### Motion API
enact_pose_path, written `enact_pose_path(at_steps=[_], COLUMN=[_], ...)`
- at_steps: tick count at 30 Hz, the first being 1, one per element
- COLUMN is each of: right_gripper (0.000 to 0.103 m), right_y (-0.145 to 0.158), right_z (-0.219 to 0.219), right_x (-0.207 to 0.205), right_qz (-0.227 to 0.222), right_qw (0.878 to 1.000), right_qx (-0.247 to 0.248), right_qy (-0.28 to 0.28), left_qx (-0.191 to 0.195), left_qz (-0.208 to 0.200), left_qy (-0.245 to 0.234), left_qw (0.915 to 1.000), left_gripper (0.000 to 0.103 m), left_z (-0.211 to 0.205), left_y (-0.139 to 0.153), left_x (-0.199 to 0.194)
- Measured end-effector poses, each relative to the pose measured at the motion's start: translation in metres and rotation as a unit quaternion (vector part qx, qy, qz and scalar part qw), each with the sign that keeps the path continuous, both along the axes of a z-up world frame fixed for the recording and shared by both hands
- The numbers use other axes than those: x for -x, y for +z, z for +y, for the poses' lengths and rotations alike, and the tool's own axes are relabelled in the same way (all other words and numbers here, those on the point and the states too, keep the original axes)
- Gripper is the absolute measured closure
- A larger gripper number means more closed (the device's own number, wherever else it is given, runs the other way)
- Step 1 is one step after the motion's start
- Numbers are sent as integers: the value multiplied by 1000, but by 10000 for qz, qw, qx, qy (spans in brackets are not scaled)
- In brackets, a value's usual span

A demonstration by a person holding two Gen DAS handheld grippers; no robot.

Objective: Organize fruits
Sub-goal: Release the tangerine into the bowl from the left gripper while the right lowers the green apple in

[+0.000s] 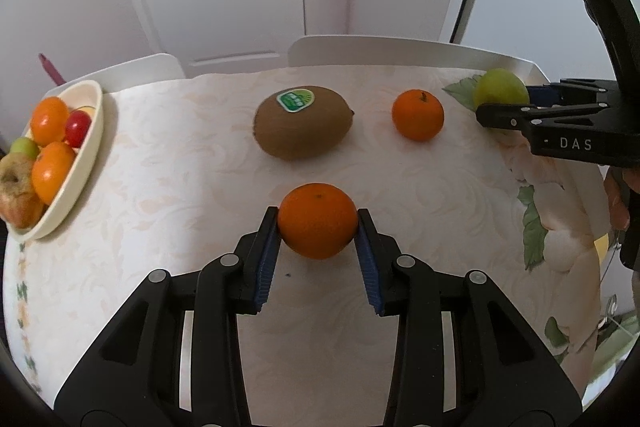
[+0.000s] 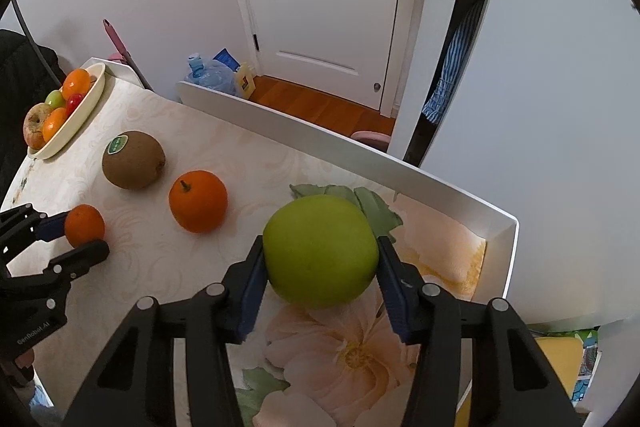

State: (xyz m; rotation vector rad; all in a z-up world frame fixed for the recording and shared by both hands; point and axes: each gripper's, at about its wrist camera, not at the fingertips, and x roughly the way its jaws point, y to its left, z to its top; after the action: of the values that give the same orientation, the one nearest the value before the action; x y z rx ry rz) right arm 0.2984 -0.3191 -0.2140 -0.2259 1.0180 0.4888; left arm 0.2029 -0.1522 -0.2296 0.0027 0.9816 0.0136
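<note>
While both of my claws sit low over the pale floral tablecloth (image 1: 168, 195), a fuzzy brown kiwi with a green sticker (image 1: 303, 122) and a stemmed round orange (image 1: 417, 114) lie loose between them. Cream oval bowl (image 1: 82, 163) at far left holds more fruit. Left gripper (image 1: 317, 227) clamped on a smooth small orange (image 1: 317, 220). Right gripper (image 2: 321, 259) has its blue pads against a glossy green apple (image 2: 321, 251) near the table's white raised edge (image 2: 360, 147).

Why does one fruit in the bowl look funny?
The apple at the near end of the bowl looks wrinkled and blotchy brown, as if old or bruised, unlike the smooth oranges beside it. Nothing is spilled. The kiwi and one orange just lie loose on the table, not yet sorted.
</note>
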Motion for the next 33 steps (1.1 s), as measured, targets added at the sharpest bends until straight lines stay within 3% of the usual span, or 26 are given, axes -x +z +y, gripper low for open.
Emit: enact_pose_path(at_steps=[7,17,24,33], right_gripper=[55,55,55,55], right_y=[17,65,98,117], right_z=[7,37,81,155], right_x=[15,44,64,75], right_qz=[-132,-334,-421,-411], right_qw=[9998,9986,9975,9963], right_qx=[-89,-319,-429,-594], right_qy=[95,251,382,469], left_qx=[-1,12,-11,-54], left_qz=[-210,-612,-821,-933], left_qy=[93,308,394,307], left_qw=[9997,9976,9958,9952], left_gripper=[62,62,62,62], left_z=[13,53,104,180], left_y=[24,78,108,129], left_x=[15,43,53,50])
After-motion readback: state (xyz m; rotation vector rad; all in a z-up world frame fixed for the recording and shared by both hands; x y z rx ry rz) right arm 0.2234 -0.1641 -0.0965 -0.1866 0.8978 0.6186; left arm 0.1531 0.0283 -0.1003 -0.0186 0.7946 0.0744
